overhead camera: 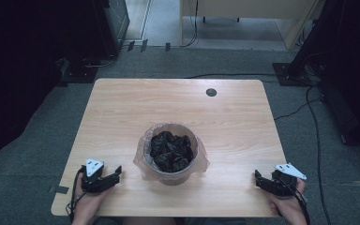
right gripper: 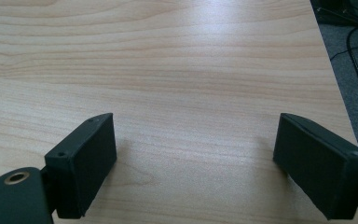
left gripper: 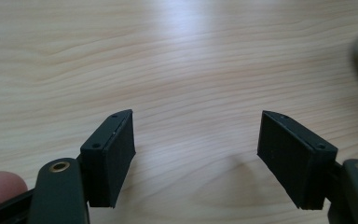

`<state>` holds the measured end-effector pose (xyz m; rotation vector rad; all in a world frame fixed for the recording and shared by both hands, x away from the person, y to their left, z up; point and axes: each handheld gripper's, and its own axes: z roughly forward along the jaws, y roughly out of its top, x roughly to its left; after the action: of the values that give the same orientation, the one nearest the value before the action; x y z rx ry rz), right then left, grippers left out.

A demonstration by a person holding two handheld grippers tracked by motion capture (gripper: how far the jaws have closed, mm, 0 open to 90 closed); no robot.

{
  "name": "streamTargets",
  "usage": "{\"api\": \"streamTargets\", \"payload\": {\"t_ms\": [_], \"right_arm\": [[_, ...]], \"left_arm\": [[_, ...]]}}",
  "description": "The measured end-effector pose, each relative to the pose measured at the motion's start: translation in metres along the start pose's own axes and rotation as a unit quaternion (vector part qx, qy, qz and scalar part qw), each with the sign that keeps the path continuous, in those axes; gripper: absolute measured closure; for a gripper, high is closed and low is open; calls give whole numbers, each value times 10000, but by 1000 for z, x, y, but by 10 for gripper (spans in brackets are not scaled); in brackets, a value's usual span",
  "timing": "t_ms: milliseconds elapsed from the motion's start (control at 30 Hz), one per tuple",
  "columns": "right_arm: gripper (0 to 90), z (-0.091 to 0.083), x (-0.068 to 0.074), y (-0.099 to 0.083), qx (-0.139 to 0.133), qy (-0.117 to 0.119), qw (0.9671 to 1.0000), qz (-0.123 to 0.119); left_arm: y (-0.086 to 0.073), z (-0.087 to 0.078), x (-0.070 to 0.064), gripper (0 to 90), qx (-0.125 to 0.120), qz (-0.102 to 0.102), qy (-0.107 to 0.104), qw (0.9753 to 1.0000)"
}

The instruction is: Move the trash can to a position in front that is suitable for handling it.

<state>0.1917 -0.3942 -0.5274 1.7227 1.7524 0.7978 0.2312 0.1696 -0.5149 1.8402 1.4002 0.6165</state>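
Bin btwn two gaping grippers

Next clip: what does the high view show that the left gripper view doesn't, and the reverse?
High view alone: the small bin lined with a clear bag, crumpled black material inside, standing mid-table; the right tool near the table's right front edge; the dark round hole at the far side; carpet and cables around the table.

Left gripper view alone: a close look at the left tool, jaws wide apart over bare wood, nothing between them, and a fingertip at the lower left.

Shared: the wooden tabletop and the left tool, open.
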Motion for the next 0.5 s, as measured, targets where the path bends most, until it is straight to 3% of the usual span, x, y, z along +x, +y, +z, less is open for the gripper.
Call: {"api": "streamTargets", "payload": {"t_ms": [167,200,233,367,500], "right_arm": [[133,0,0,0,-2,-7,10000,11],[134,0,0,0,-2,-8,10000,16],[135,0,0,0,-3,-12,10000,25],[137,0,0,0,-1,-18,10000,38],[139,0,1,0,-10,-27,10000,43]], "left_arm": [[10,12,-27,275,-80,40,-161,9998],[10,12,-27,276,-80,40,-161,9998],[15,17,-37,279,-141,55,-205,9997],[22,24,-49,297,-233,-11,-265,9994],[29,28,-65,333,-306,-42,-466,9984]]}}
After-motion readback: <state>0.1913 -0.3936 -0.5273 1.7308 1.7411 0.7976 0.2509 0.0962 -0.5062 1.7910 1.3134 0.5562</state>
